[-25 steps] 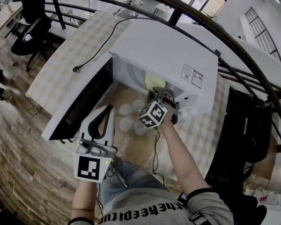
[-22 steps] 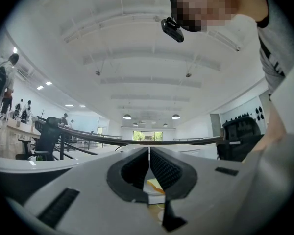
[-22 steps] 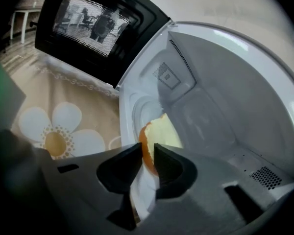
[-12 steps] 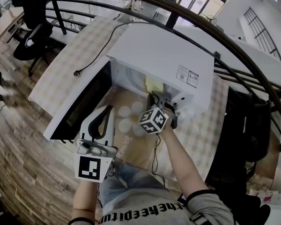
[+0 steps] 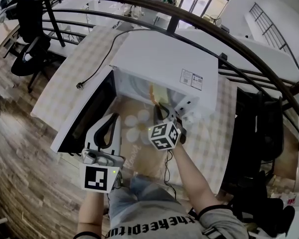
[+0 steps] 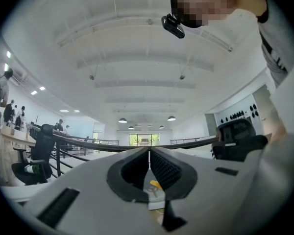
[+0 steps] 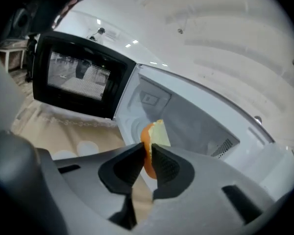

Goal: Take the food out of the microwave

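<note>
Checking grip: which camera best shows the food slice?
Right gripper view: the food slice sits close between the jaws of the right tool, just closed further. Head view shows it small at the microwave mouth; left gripper view, unclear.

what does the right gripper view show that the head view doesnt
Only the right gripper view: how the right gripper, whose jaws have just been closing, pinches the thin orange-edged pale yellow food slice, plus the grey cavity wall behind.
Only the head view: the white left gripper and the black power cord lying unplugged on the checked tablecloth.
Both: the white microwave with its dark-windowed door swung open, and the slice at its mouth.
</note>
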The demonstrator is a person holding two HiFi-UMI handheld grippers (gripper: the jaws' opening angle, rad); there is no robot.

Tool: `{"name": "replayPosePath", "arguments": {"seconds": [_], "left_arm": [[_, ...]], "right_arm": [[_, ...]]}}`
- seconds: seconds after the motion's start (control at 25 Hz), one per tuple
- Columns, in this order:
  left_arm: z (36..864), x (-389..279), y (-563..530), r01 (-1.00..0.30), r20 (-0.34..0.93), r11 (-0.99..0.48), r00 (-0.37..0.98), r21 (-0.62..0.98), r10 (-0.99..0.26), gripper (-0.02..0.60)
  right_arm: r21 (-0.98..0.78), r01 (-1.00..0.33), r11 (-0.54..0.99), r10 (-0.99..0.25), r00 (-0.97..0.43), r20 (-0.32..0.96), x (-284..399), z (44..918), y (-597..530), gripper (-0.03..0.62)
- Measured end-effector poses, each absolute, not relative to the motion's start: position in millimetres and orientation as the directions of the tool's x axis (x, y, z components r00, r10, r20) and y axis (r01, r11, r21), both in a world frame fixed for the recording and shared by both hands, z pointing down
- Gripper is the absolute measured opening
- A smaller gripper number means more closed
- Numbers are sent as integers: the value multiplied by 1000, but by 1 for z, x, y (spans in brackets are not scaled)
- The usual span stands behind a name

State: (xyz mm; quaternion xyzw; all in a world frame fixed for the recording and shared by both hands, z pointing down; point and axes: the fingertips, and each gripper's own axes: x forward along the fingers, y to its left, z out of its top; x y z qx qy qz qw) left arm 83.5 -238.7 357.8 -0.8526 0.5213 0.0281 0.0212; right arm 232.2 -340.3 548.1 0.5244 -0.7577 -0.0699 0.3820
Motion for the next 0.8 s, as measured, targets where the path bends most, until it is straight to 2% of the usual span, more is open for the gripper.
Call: {"name": "replayPosePath", "arguments": {"seconds": [0.48, 0.8], "left_arm": [[330, 80, -221, -849, -105, -528, 527, -14, -844, 12], [306, 75, -205, -827, -162, -562, 558, -24, -814, 12]], "right_arm": [[232, -911, 340, -870, -210, 446, 230, 495, -291, 52], [137, -952, 272, -892, -197, 406, 229, 469, -253, 55]]}}
